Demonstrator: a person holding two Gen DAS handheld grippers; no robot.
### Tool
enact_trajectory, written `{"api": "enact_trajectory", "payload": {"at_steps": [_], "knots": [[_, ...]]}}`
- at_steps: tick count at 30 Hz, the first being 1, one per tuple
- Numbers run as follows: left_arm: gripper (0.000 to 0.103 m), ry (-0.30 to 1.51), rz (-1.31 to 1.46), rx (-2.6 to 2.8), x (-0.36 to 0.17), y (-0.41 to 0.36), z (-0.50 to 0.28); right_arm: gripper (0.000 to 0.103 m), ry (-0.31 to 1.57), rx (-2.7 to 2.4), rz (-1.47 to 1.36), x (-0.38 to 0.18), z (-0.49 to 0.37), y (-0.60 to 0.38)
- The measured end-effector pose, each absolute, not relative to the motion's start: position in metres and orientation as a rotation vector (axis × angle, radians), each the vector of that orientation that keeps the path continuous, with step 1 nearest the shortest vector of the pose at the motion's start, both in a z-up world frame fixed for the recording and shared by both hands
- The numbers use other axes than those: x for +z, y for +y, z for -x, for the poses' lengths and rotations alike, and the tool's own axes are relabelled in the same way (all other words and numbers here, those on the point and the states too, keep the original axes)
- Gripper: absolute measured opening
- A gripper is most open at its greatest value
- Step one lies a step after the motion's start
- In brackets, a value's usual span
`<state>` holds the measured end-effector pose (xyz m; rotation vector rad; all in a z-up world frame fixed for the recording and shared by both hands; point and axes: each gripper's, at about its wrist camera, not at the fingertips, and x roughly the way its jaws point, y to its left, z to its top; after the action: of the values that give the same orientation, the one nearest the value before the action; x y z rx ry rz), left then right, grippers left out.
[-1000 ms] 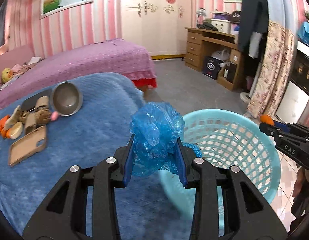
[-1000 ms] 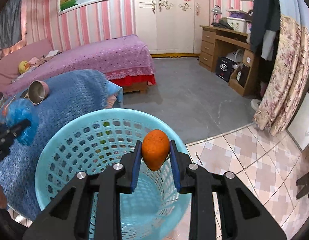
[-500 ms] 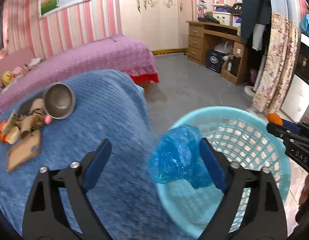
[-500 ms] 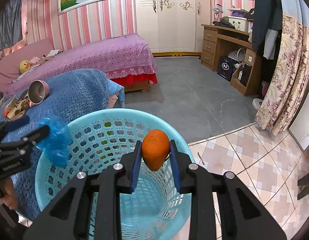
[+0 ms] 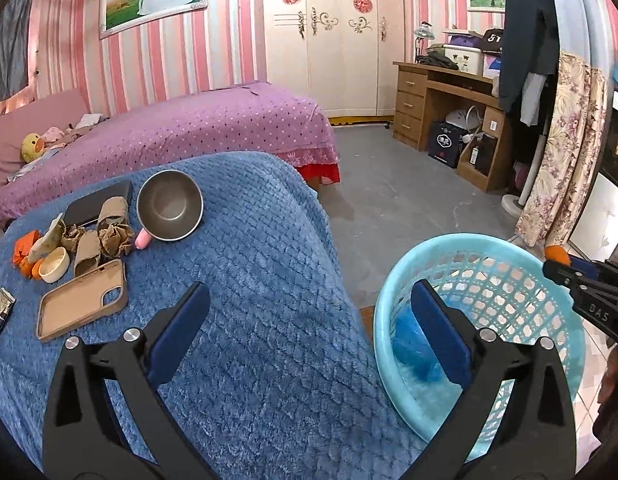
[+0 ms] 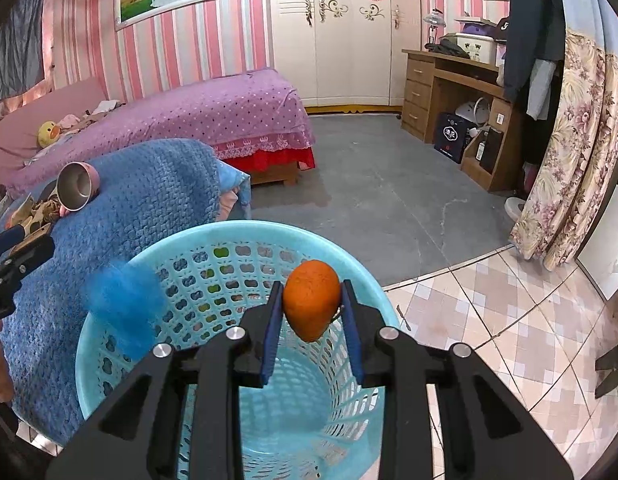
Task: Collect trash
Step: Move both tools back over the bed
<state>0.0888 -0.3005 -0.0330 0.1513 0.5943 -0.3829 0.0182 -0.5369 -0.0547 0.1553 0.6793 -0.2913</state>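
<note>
Now spreading wide, left gripper (image 5: 309,328) empty, blue bag (image 6: 127,306) blurred lower left at basket (image 6: 269,232) rim; right gripper (image 6: 311,322) clamping orange (image 6: 311,304) above it, poised for dropping.

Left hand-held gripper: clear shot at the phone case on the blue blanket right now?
Probably yes. The left hand-held gripper is empty, its jaws opening wide, and the phone case lies flat on the blue blanket ahead to its left with bare blanket between. A flat case may be awkward to pinch.
</note>
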Motion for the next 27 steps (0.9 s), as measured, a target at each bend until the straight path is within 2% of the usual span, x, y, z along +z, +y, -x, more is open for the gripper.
{"api": "enact_trajectory", "payload": {"at_steps": [12, 14, 15, 16, 18, 21, 25, 27], "knots": [[0.097, 0.556, -0.157, -0.309, -0.024, -0.269, -0.089, 0.032, 0.674, -0.285, -0.164, -0.05, -0.025, -0.527], [0.097, 0.553, -0.149, -0.298, -0.021, -0.262, -0.089, 0.046, 0.66, -0.295, -0.175, -0.047, -0.026, -0.525], [0.097, 0.552, -0.143, -0.293, -0.018, -0.255, -0.089, 0.059, 0.647, -0.299, -0.184, -0.045, -0.026, -0.523], [0.097, 0.551, -0.139, -0.289, -0.015, -0.251, -0.089, 0.065, 0.642, -0.301, -0.188, -0.044, -0.027, -0.522], [0.097, 0.545, -0.136, -0.28, -0.012, -0.242, -0.089, 0.067, 0.631, -0.312, -0.193, -0.04, -0.029, -0.516], [0.097, 0.534, -0.134, -0.261, -0.006, -0.225, -0.087, 0.082, 0.617, -0.316, -0.205, -0.037, -0.034, -0.506], [0.097, 0.525, -0.152, -0.236, 0.0, -0.202, -0.086, 0.089, 0.606, -0.302, -0.203, -0.031, -0.044, -0.485], [0.097, 0.522, -0.158, -0.222, 0.0, -0.191, -0.087, 0.089, 0.601, -0.287, -0.2, -0.028, -0.048, -0.475]]}}
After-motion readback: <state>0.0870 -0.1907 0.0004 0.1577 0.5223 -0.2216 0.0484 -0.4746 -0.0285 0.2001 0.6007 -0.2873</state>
